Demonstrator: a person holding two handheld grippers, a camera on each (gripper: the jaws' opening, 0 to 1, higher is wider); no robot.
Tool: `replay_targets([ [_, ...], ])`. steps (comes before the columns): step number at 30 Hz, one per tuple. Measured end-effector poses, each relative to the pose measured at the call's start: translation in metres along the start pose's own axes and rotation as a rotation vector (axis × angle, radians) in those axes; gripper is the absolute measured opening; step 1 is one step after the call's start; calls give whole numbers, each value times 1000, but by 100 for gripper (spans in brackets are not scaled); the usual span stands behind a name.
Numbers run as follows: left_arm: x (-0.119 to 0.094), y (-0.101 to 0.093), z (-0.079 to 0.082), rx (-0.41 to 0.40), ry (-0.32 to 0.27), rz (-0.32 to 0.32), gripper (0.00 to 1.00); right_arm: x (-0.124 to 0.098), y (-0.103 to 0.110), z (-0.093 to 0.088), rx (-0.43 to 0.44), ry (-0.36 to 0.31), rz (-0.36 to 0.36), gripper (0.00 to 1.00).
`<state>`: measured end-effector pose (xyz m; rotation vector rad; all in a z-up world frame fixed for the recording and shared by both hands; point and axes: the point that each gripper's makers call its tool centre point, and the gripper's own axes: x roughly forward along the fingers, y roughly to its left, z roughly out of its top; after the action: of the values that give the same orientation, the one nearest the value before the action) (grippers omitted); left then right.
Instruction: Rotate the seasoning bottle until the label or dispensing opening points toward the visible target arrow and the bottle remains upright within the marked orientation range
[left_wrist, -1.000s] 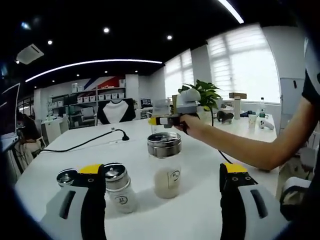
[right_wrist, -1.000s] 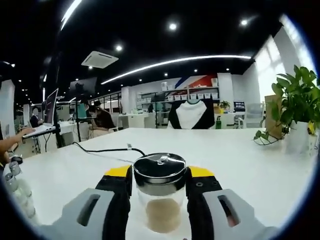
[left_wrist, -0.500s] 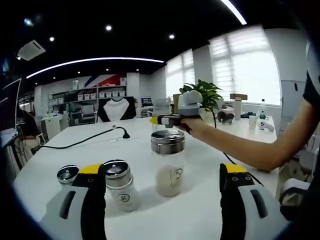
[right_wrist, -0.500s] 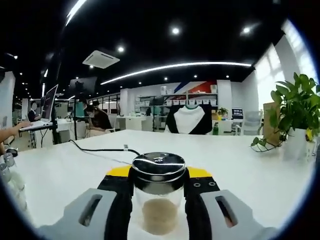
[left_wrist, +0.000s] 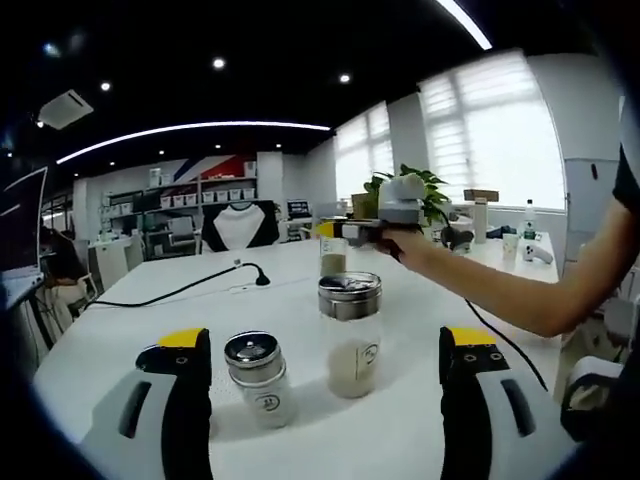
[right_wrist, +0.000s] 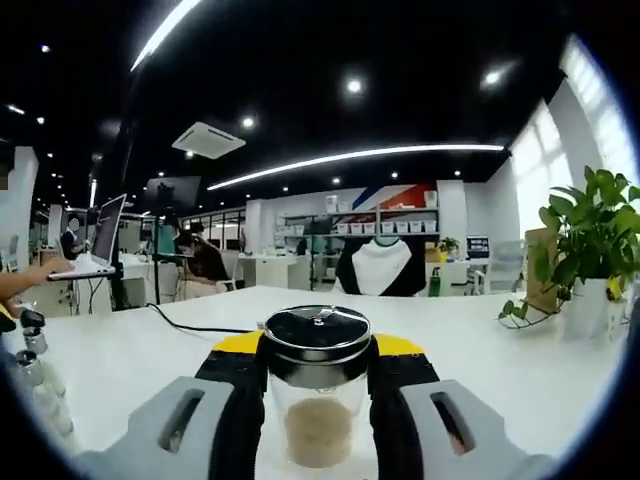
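In the left gripper view we see two jars standing on the desk (left_wrist: 420, 440) ahead of our jaws, between them; the short jar (left_wrist: 258, 378) sits nearer the left jaw, the tall jar (left_wrist: 351, 321) just beside it, nearer the middle and farther off; beyond the tall jar, the right gripper (left_wrist: 345, 229) holds a seasoning bottle (left_wrist: 333, 257); a cable (left_wrist: 170, 293) runs across the desk far left; in the right gripper view the seasoning bottle (right_wrist: 317, 395) sits between our jaws, a potted plant (right_wrist: 590, 250) far right.
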<state>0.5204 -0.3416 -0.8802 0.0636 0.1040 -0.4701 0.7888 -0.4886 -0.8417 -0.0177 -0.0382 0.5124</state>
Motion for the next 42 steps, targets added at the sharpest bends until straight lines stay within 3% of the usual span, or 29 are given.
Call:
replay_targets([
  [6, -6, -5, 2, -5, -17, 8, 100, -11, -1, 8, -9, 0, 21, 37],
  [18, -15, -20, 4, 4, -22, -31, 100, -65, 21, 35, -15, -37, 81, 37],
  [20, -16, -20, 4, 5, -24, -32, 100, -80, 32, 40, -17, -46, 92, 37],
  [27, -18, -27, 2, -5, -24, -51, 100, -98, 40, 52, -15, -79, 116, 37],
  [42, -17, -37, 2, 0, -19, -93, 100, -133, 55, 28, 49, -54, 173, 36],
])
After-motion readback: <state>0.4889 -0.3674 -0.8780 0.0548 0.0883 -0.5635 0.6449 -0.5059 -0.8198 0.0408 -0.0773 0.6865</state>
